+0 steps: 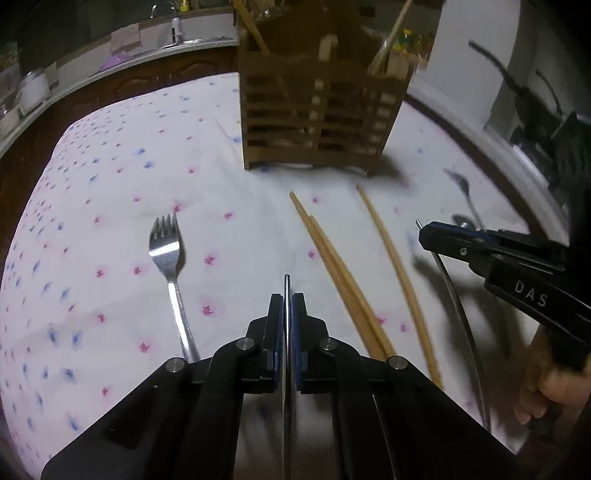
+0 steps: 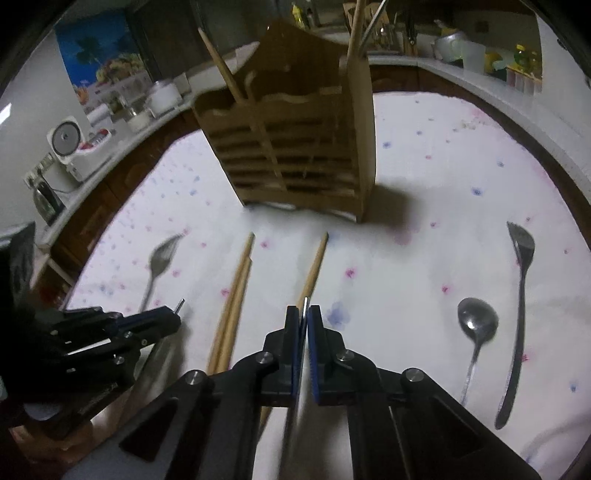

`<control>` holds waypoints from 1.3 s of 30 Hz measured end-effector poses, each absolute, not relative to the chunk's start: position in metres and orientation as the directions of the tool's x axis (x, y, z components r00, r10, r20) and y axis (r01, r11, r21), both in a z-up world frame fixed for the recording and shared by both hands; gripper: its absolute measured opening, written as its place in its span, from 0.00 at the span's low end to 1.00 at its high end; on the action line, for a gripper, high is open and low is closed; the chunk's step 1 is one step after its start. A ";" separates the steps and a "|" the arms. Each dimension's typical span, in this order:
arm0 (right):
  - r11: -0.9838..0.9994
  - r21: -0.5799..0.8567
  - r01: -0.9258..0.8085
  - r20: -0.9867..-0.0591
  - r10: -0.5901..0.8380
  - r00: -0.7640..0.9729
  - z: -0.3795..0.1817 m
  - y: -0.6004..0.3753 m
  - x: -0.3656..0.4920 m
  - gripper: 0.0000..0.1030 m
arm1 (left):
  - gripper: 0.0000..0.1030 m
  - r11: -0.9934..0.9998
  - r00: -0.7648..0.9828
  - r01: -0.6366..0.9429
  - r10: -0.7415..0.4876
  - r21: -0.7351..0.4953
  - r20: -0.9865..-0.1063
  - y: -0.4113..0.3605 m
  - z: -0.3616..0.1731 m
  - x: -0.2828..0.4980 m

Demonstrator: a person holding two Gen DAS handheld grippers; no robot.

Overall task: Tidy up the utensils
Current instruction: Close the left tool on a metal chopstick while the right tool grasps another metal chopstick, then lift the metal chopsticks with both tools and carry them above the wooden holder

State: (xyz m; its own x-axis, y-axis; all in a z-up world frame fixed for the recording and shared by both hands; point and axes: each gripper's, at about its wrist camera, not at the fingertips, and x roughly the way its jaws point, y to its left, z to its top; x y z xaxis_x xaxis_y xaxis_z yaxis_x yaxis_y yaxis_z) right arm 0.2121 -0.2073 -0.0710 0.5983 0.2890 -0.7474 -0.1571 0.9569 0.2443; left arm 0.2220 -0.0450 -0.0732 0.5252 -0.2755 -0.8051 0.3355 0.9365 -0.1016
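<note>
Fingers [image 1: 277, 321] of both grippers pinch thin metal utensils (chopsticks [image 1: 341, 273], fork [image 1: 168, 254] between them and the wooden holder [image 1: 314, 122])

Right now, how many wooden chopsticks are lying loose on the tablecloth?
3: a touching pair in front of the brown slatted wooden holder, and a single one to their right. Others stand in the holder.

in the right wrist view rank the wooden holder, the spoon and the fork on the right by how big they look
1. wooden holder, clearly largest.
2. fork on the right, longer than the spoon.
3. spoon, smallest, though its bowl looks wider than the fork's head.
Fork and spoon lie side by side, so nearness hardly skews that pair.
</note>
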 end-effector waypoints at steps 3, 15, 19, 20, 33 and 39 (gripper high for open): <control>0.948 0.270 -0.165 -0.717 0.313 0.623 -0.057 -0.212 0.205 0.04 | 0.03 0.934 0.549 0.332 -0.303 -0.130 -0.779 -0.037 -0.057 0.214; 0.944 0.278 -0.178 -0.621 0.318 0.716 -0.002 -0.227 0.180 0.04 | 0.03 0.922 0.638 0.348 -0.366 -0.170 -0.678 -0.019 0.003 0.183; 0.940 0.288 -0.186 -0.580 0.325 0.747 0.015 -0.231 0.172 0.04 | 0.03 0.919 0.667 0.351 -0.380 -0.179 -0.641 -0.013 0.019 0.175; 0.939 0.288 -0.186 -0.572 0.325 0.753 0.018 -0.232 0.170 0.04 | 0.03 0.919 0.674 0.350 -0.381 -0.180 -0.633 -0.011 0.023 0.173; 0.941 0.268 -0.208 -0.442 0.312 0.841 0.070 -0.244 0.151 0.04 | 0.03 0.916 0.738 0.341 -0.400 -0.212 -0.543 0.006 0.055 0.164; 0.944 0.255 -0.207 -0.399 0.298 0.867 0.082 -0.247 0.151 0.04 | 0.03 0.914 0.767 0.340 -0.407 -0.224 -0.496 0.010 0.067 0.165</control>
